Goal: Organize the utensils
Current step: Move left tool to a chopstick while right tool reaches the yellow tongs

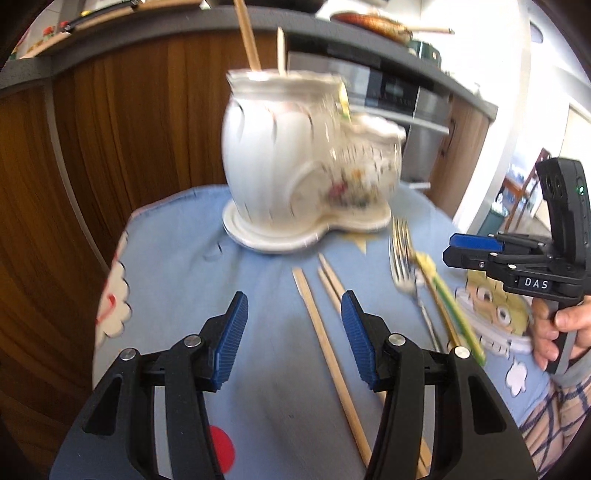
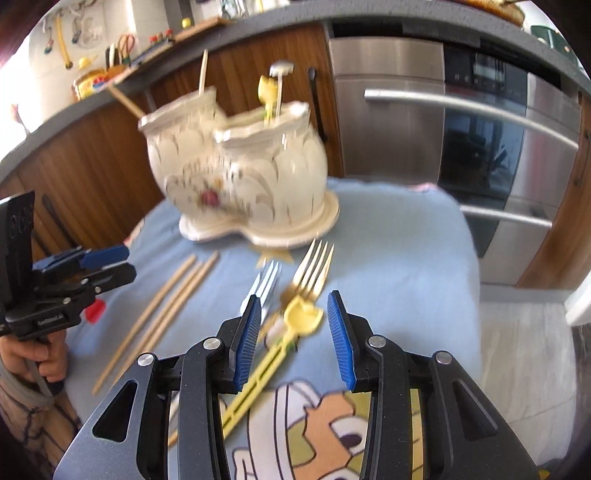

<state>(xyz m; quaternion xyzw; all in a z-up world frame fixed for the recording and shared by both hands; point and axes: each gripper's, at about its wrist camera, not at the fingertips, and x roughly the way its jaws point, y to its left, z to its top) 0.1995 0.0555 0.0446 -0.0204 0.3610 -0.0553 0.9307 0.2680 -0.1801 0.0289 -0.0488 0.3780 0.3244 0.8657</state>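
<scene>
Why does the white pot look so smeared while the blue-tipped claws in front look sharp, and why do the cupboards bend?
Left wrist view: the ceramic holder and fork are motion-blurred, while the left gripper, fixed to the camera, stays crisp. Right wrist view: same smear on the holder, sharp right gripper, glare on the oven. Both views: the fisheye lens curves the counter edge.

Home kitchen: steel oven [image 2: 480,147], wooden cabinets [image 1: 122,110], cluttered countertop [image 2: 258,22].

Surface: light-blue cartoon-print cloth [image 2: 406,236]. On it: white ceramic utensil holder [image 2: 255,173] on its saucer, 12 o'clock; wooden chopsticks [image 2: 162,314], 9 o'clock; silver fork [image 2: 264,286], gold fork [image 2: 312,267] and yellow-handled utensil [image 2: 301,314], centre, closely grouped.
</scene>
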